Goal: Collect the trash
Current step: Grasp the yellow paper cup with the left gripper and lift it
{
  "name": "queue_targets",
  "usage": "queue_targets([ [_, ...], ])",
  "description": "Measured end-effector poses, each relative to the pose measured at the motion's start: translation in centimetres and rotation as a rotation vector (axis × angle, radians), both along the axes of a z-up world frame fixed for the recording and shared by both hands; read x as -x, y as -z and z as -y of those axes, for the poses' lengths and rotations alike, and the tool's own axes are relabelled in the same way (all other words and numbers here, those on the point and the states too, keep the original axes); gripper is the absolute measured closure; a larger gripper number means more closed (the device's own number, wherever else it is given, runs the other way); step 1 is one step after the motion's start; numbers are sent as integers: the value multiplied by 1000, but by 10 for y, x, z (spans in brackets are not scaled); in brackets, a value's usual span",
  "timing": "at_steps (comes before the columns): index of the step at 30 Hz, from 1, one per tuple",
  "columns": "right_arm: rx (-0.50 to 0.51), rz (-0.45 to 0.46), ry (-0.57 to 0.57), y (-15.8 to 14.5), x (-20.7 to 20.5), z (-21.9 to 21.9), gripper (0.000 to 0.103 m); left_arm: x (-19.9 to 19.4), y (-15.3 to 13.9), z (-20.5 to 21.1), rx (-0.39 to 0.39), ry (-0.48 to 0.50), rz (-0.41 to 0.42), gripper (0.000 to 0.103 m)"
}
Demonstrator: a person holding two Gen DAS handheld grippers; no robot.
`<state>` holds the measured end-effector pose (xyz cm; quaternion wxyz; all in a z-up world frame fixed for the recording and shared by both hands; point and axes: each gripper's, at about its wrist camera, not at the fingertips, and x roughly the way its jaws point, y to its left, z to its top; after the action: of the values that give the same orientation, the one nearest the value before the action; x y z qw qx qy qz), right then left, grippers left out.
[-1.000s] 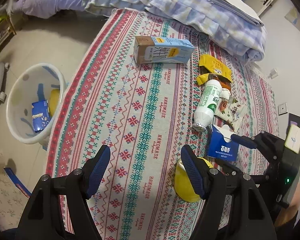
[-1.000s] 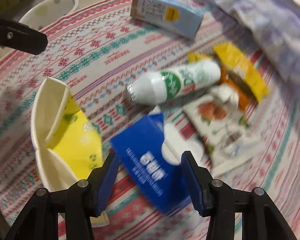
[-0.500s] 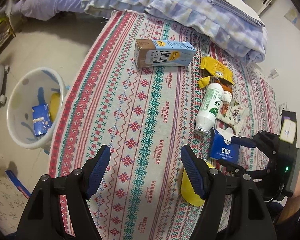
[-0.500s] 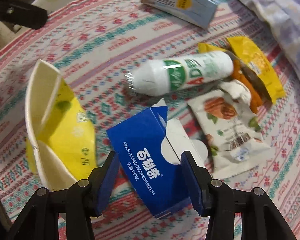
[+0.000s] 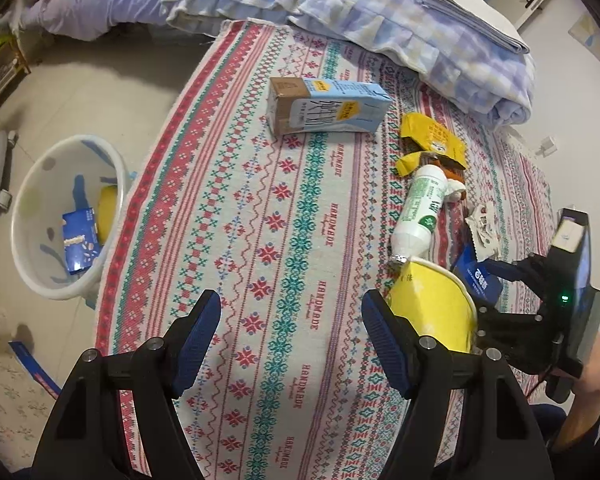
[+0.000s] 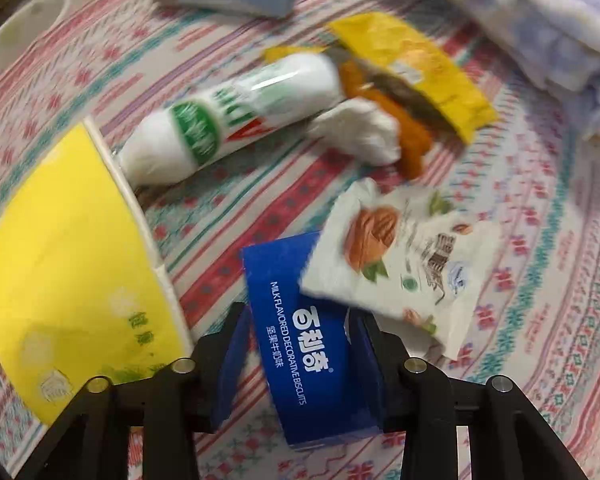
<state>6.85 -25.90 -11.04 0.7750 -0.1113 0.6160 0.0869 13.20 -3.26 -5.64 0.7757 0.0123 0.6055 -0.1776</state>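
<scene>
My right gripper (image 6: pixel 300 332) points down over a blue biscuit box (image 6: pixel 284 280) on the patterned cloth. Its jaws are closing, and both pads touch the box's sides. A white nut wrapper (image 6: pixel 400 256) overlaps the box's far corner. A crushed yellow paper cup (image 6: pixel 72 264) lies just left of it. Beyond are a white bottle with a green label (image 6: pixel 228 116), a crumpled tissue (image 6: pixel 356 132) and a yellow wrapper (image 6: pixel 412 72). My left gripper (image 5: pixel 290 340) hangs open above bare cloth, holding nothing. From there I see the right gripper (image 5: pixel 488 292) at the box (image 5: pixel 474 280).
A blue and white milk carton (image 5: pixel 328 110) lies on its side farther up the cloth. A white basin (image 5: pixel 28 200) on the floor to the left holds a blue box and a yellow item. Folded checked bedding (image 5: pixel 420 20) borders the far edge.
The right gripper has come down over the blue box and its jaws have narrowed onto it. The nut wrapper now overlaps the box. The left gripper has stayed put.
</scene>
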Motion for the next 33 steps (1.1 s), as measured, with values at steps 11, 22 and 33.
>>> queue_targets([
  [11, -114, 73, 83, -30, 8, 22, 61, 10, 0, 12, 41, 54, 6, 28],
  [22, -557, 231, 218, -81, 35, 37, 61, 22, 16, 51, 184, 129, -104, 27],
  [33, -521, 279, 279, -90, 40, 47, 61, 14, 35, 72, 373, 24, -186, 27],
])
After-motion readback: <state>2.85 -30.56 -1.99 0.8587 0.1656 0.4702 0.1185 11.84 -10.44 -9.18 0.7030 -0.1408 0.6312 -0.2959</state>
